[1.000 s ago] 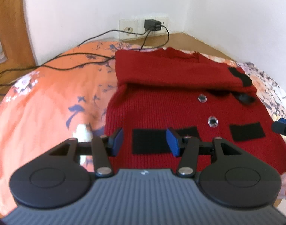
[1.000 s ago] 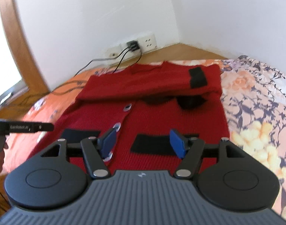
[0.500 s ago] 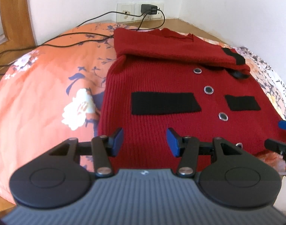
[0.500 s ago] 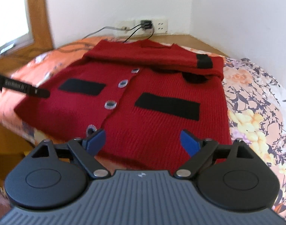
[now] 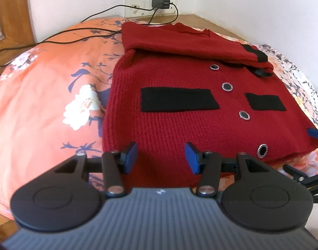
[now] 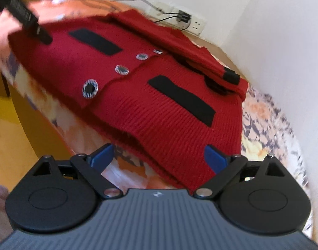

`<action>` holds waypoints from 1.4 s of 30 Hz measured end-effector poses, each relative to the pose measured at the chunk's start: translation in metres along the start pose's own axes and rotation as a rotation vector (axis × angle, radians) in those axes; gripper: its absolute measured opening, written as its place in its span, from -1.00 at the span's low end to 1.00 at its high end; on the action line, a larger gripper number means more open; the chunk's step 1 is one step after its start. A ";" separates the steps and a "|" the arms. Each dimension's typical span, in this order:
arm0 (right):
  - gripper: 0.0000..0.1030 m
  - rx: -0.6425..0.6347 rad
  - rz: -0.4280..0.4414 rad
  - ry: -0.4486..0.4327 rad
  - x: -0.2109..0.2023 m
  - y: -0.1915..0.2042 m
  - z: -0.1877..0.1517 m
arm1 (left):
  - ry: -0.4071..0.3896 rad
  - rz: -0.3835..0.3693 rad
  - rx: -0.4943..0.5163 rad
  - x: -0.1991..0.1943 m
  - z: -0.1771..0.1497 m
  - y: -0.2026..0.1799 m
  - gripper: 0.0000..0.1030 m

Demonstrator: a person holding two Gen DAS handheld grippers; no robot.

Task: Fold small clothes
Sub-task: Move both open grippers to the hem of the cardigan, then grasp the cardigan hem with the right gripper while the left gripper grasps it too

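One red cardigan on flowered bedspread. Four buttons down its front: first, second, third, fourth nearest hem. Two black pocket patches: one, other. One black cuff band (on folded sleeve). Two grippers: left, right. One charger, two cables.

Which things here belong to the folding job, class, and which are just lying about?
Part of the job:
red cardigan
left gripper, open
right gripper, open

Just lying about:
black cables
charger plug
wall sockets
flowered bedcover, only the work surface
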State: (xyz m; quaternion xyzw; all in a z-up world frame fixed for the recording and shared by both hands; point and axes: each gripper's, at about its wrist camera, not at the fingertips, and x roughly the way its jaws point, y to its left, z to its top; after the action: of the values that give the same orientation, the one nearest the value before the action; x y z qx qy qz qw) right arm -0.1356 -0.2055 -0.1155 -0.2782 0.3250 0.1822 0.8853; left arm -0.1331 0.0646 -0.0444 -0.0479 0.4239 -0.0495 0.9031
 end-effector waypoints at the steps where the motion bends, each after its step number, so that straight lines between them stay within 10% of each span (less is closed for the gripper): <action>1: 0.89 -0.041 -0.019 0.009 0.004 0.005 0.000 | -0.001 -0.001 -0.003 0.000 0.000 -0.001 0.02; 6: 0.89 -0.115 -0.088 -0.021 0.014 0.017 0.008 | -0.003 -0.015 0.008 0.001 0.000 -0.007 0.02; 30: 0.89 0.446 0.062 -0.093 0.015 -0.050 0.051 | -0.004 -0.182 0.249 -0.006 -0.010 -0.052 0.38; 42: 0.87 0.583 0.094 -0.078 0.022 -0.064 0.050 | 0.035 -0.069 0.272 0.009 -0.015 -0.041 0.38</action>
State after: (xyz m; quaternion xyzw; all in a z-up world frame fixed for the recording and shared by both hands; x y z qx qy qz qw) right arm -0.0642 -0.2217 -0.0745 0.0102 0.3418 0.1327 0.9303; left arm -0.1408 0.0221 -0.0560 0.0614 0.4273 -0.1387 0.8913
